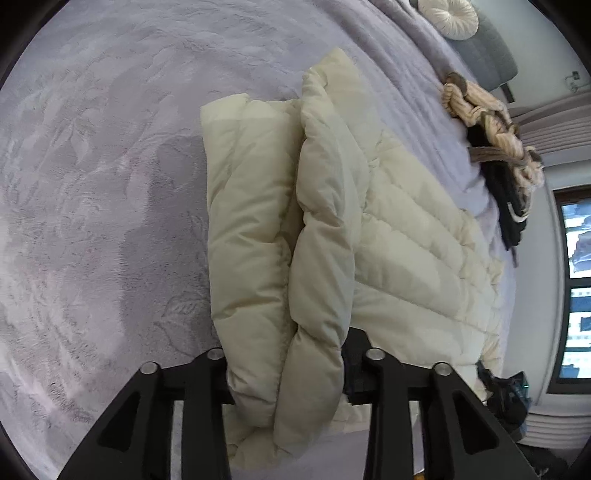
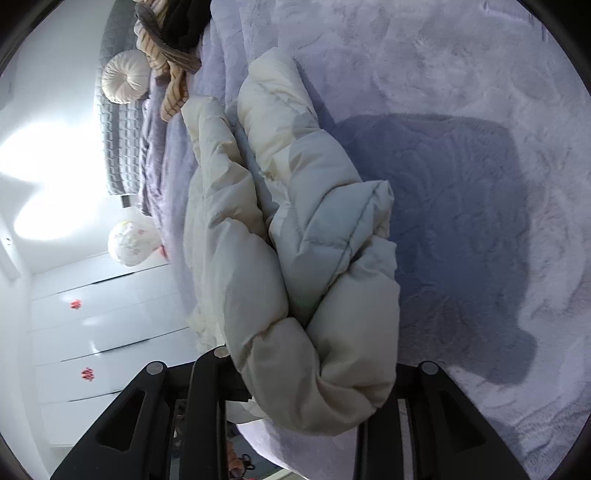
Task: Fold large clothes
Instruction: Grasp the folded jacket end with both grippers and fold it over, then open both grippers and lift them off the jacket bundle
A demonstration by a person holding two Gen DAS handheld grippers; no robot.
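A cream puffer jacket lies folded lengthwise on the lilac bed cover. In the left wrist view a padded fold of it runs down between the black fingers of my left gripper; the jaws stand apart and the fabric sits loosely between them. In the right wrist view the jacket is bunched into thick rolls. One end of it fills the space between the jaws of my right gripper, which also stand apart, and it hides the inner side of the right finger.
A pile of striped and black clothes lies further up the bed, near a round cream cushion and a grey headboard. A window is beyond the bed edge. White drawers stand beside the bed.
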